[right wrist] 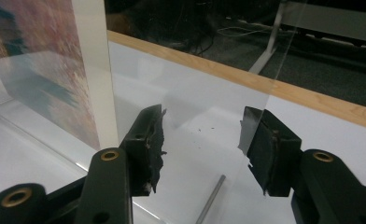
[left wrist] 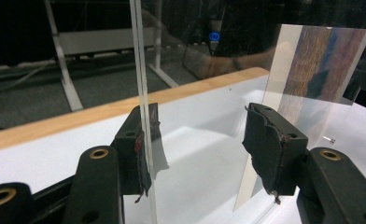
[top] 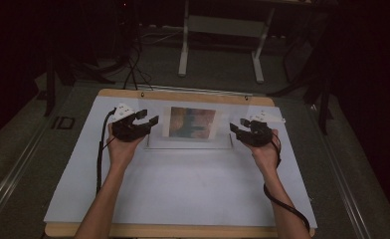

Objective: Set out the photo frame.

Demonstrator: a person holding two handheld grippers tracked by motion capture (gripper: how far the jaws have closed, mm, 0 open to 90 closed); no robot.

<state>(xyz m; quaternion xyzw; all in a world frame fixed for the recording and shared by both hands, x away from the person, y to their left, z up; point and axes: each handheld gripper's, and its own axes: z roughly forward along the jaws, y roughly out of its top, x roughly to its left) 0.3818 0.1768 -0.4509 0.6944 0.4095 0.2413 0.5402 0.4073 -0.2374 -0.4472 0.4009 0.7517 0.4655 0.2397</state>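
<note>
Two tools wide | clear frame (top: 190, 141) holds picture (top: 192, 122) | no readable writing

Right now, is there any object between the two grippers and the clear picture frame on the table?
Nothing visible does. The left gripper is at the left edge of the clear picture frame, the right gripper at its right edge. In both gripper views the clear panel's edge already stands between the open jaws.

I see the left gripper (top: 152, 116) and the right gripper (top: 237, 126) at both sides of the clear picture frame (top: 191, 123). The frame stands on the white table (top: 183, 184). The fingers of both grippers are apart.
</note>
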